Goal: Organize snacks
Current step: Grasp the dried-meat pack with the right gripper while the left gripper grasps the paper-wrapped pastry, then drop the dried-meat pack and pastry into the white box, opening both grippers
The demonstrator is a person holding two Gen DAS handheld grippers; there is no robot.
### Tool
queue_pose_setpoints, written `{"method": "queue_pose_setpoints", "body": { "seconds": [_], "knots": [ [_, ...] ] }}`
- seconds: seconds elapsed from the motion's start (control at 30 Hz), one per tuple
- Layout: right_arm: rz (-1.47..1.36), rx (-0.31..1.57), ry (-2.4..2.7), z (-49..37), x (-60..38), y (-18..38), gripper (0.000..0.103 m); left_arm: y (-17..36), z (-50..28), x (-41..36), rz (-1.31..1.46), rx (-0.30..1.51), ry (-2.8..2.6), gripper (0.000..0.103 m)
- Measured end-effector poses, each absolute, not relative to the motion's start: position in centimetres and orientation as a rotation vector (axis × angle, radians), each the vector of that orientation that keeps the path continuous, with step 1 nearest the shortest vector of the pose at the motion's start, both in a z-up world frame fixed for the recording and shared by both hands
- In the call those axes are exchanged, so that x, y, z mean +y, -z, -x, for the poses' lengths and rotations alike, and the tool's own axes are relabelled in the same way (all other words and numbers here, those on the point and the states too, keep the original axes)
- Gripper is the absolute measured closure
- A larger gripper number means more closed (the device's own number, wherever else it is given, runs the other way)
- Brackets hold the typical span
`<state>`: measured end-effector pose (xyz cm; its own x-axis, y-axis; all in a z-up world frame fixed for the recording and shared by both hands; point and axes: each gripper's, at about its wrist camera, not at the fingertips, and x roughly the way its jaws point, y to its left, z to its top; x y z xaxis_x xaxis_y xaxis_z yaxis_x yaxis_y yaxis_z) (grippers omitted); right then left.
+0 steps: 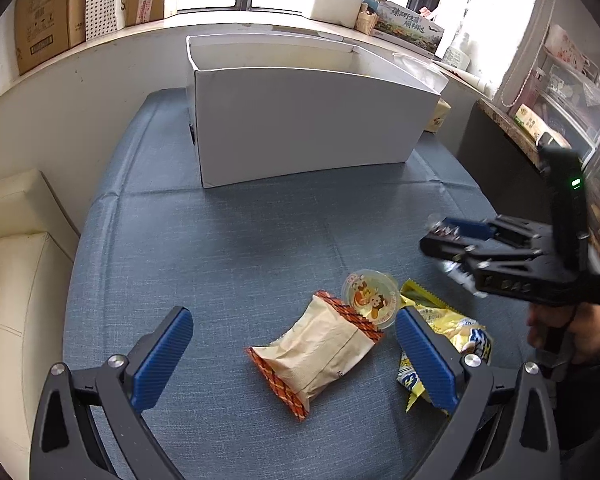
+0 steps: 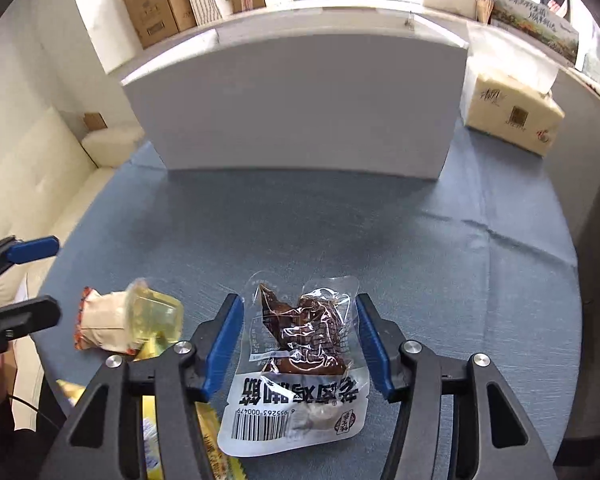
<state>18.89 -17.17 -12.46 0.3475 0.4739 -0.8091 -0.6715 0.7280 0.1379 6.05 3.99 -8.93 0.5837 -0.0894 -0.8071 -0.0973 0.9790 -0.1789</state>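
The right gripper (image 2: 300, 344) clasps a clear pouch (image 2: 300, 364); the left gripper (image 1: 294, 354) gapes over a tan bag (image 1: 320, 356). Bare blue cloth (image 1: 260, 232) (creased) runs to 1 white box (image 1: 300, 120), far, by the windowsill.

Matt woven blue cloth (image 2: 420, 240), glossy clear plastic pouch (image 2: 300, 344), matt paper bag (image 1: 320, 352), smooth white cardboard box (image 1: 300, 120).

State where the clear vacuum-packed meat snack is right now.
In the right wrist view, the clear meat packet sits between the right gripper's blue fingers, in front of the white box.
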Motion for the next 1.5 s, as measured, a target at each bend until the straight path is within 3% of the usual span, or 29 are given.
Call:
{"method": "queue_pose_setpoints", "body": {
  "seconds": [0.37,0.8,0.9,0.97,1.23,1.5],
  "knots": [
    [0.101,0.830,-0.795,-15.6,-20.9,6.1,0.042,10.3,-5.1,2.8,0.041,1.001,0.107,0.000],
    [0.064,0.864,-0.794,-14.5,-20.4,7.1,0.042,13.2,-8.2,1.0,-0.170,1.074,0.329,0.002],
    [0.055,0.867,-0.792,-14.5,-20.5,7.2,0.042,13.7,-7.9,1.1,-0.183,1.051,0.354,0.021],
    [0.050,0.870,-0.792,-14.5,-20.6,7.2,0.042,13.8,-7.7,1.6,-0.179,1.046,0.328,0.051],
    [0.042,0.874,-0.812,-14.4,-20.2,7.5,0.042,14.2,-6.2,3.9,-0.050,0.998,0.292,0.052],
    [0.023,0.860,-0.820,-14.3,-19.8,7.1,0.042,10.7,-4.2,6.1,0.030,0.850,0.155,0.052]
  ]
}}
